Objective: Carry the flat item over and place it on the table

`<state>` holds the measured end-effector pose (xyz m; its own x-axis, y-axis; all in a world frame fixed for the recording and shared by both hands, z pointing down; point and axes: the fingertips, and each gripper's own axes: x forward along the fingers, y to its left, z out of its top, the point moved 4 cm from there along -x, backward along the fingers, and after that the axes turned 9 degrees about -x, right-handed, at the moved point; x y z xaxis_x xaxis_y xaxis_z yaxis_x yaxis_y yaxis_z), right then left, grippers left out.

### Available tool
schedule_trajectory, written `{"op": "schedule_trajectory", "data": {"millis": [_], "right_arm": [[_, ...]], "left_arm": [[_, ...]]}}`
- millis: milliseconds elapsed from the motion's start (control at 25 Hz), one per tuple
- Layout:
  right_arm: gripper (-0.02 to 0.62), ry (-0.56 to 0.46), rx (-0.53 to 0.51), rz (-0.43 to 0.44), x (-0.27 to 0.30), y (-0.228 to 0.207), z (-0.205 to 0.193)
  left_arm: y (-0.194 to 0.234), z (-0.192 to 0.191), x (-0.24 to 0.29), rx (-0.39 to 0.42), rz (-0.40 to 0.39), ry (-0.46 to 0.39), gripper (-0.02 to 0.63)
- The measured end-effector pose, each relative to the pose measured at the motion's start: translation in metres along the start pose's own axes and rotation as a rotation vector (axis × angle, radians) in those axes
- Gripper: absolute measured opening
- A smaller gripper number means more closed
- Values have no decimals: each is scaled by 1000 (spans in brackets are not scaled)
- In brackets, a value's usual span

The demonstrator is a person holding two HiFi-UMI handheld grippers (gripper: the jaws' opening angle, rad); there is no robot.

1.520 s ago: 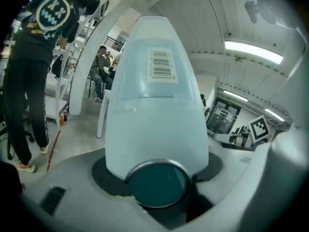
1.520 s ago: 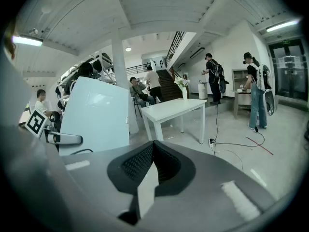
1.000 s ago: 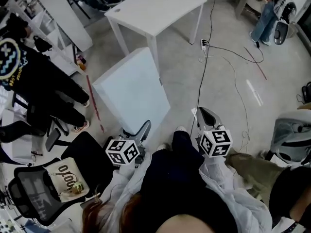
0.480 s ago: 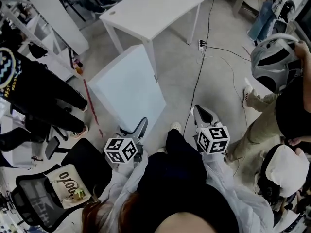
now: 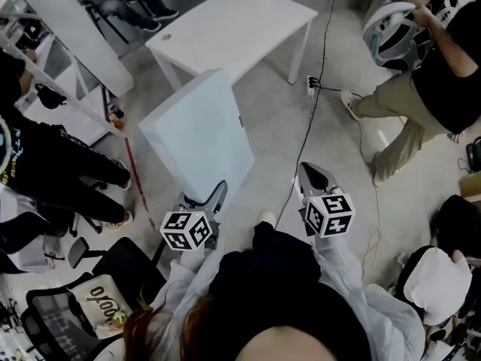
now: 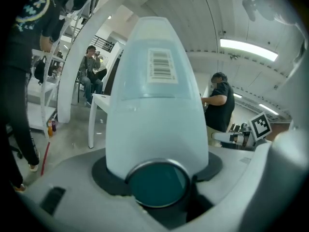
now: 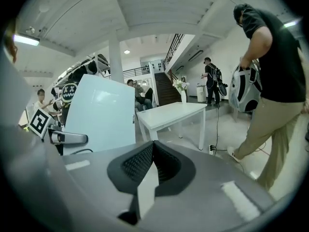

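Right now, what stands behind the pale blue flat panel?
A white rectangular table on thin legs. The pale blue panel covers the leg under its near corner and the floor there.

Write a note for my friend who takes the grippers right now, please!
The left gripper is clamped on the bottom edge of the flat board, holding it upright.
The right gripper has its jaws together with nothing in them.
The white table stands just ahead, beyond the board.
Done: the board is picked up.
Left: step up to the table, lay the board flat on top, then let go.
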<state>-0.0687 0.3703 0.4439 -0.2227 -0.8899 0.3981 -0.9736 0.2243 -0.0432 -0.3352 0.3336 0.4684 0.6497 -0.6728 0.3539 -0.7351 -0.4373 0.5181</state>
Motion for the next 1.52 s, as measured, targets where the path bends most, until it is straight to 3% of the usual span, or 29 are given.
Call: {"op": "schedule_trajectory", "data": {"millis": [280,520,1000,1240,1520], "right_arm": [[9,9,8,7,26,-48,3],[9,16,5,20,34,-64,-1],[9,45,75,-2,55,-91,-9],[9,39,72,-16,102,-122,16],[9,-3,52,-35,164,-162,80]], "left_arm": [[-11,10,54,-1,2,-5,299],[-21,5,67,-7,-3,-13,299],[-22,4,110,-41,-18,52,299],[-11,40,167,-33,-39,52,299],[-4,112,237,-24,-84,30,299]]}}
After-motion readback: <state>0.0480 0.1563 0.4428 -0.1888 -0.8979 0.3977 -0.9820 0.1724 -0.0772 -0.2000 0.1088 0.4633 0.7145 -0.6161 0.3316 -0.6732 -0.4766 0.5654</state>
